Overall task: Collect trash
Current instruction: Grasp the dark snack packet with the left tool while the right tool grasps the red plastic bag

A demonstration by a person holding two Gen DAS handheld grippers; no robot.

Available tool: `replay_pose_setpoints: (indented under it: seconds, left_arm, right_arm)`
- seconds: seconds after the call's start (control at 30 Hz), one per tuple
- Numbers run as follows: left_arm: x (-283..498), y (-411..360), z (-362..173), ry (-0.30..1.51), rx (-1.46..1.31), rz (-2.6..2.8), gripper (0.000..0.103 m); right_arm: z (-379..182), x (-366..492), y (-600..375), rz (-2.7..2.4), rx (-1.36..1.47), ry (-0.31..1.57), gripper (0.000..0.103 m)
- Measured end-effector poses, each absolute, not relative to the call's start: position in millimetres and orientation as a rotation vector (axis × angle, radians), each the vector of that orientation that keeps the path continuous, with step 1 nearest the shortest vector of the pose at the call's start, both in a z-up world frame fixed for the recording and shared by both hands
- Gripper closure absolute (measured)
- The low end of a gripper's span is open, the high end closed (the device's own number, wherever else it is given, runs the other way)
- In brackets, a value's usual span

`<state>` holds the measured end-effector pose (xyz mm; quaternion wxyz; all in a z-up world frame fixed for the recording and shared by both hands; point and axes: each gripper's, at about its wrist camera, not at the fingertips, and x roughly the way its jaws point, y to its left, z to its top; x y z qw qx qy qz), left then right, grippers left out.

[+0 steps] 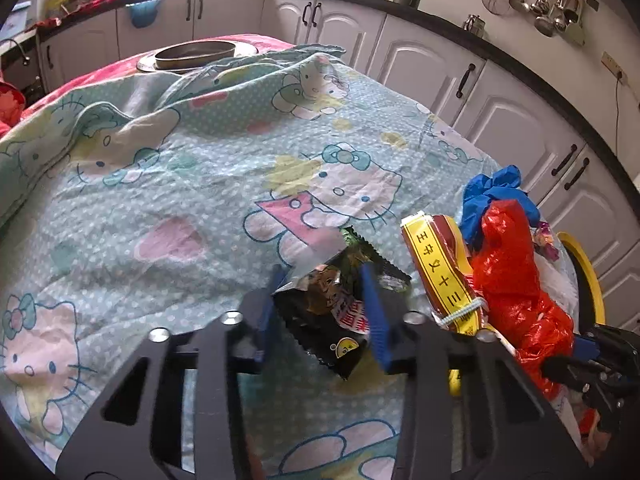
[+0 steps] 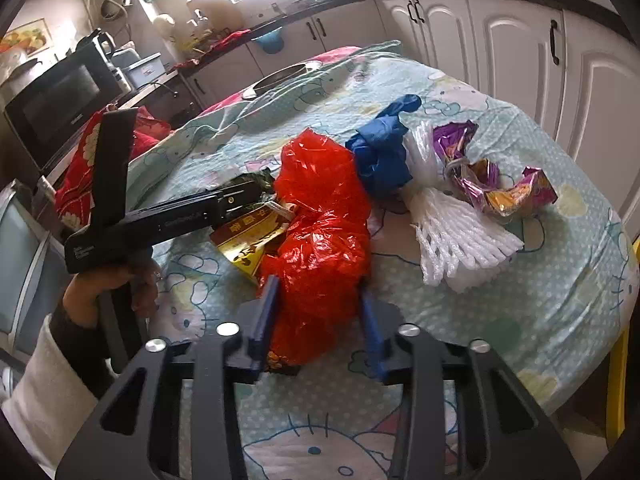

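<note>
White kitchen cabinets (image 1: 424,60) ring our cloth-covered surface (image 1: 168,184). Left view: our left gripper (image 1: 326,300) has its jaws grasping a dark snack wrapper (image 1: 340,312). Right view: our right gripper (image 2: 318,306) has its jaws bracketing the red plastic bag (image 2: 324,224); whether they pinch it, we cannot tell.

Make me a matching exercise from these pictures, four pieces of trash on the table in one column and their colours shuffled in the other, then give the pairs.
Things:
1. plastic bag
2. crumpled glove
3. foam net
4. foil wrapper

Colours:
A. white
B. purple and gold
C. red
D. blue

Pairs: 1-C, 2-D, 3-A, 4-B
</note>
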<state>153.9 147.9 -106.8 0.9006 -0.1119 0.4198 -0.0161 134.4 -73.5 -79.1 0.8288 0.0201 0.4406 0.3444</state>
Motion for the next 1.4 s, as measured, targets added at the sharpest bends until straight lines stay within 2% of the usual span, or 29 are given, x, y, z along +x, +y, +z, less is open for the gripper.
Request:
replay_pose_setpoints:
  seconds: [0.1, 0.3, 0.67, 1.4]
  left_arm:
    - [150.4, 150.3, -106.1, 0.864, -0.269, -0.063, 0.092]
    - [139.3, 148.5, -97.2, 0.830, -0.291, -0.068, 0.097]
    - [120.9, 133.6, -43.7, 0.705, -0.286, -0.104, 0.097]
    - [133.3, 39.7, -9.6, 0.658, -0.253, -0.261, 0.097]
  right_arm:
    - [-73.1, 130.7, -76.4, 0.744, 0.040, 0.910, 0.084]
    - [-50.3, 123.9, -88.4, 0.782, 0.063, 0.832, 0.087]
    - [-20.5, 120.5, -118.4, 0.738, 0.074, 0.743, 0.087]
    - [3.4, 116.8, -208.1, 0.558, 0.102, 0.646, 0.087]
